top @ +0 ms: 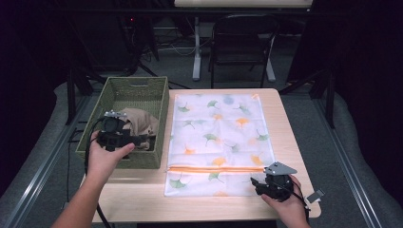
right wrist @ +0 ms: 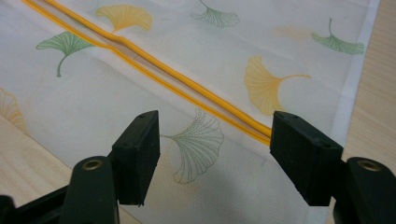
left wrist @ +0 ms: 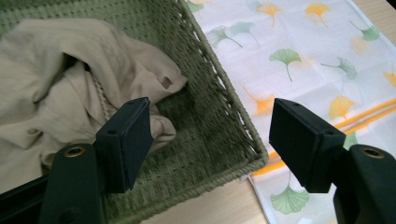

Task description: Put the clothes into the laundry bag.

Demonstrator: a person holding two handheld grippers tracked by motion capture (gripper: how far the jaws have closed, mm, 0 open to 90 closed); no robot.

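- The left gripper [top: 124, 138] is hovering over the near end of the green woven basket [top: 108, 102], its jaws standing wide with nothing between them.
- In the left gripper view, the beige garment [left wrist: 60, 79] is lying crumpled on the basket's floor, bunched toward the left, one fold reaching toward the basket's near right corner.
- The basket is sitting at the table's [top: 142, 194] left side, its long axis running from the person toward the far edge, just beside the mesh bag.
- The mesh bag [top: 218, 137], white with green and yellow ginkgo leaves, is lying flat in the middle of the table, its long axis also running near to far.
- Its orange zipper [top: 211, 168] is running crosswise near the person's end, from left to right.
- The right gripper [top: 260, 184] is resting low at the bag's near right corner, jaws spread wide and gripping nothing.
- In the right gripper view, the zipper [right wrist: 154, 65] is crossing diagonally ahead of the jaws, and appears slightly parted along its middle.
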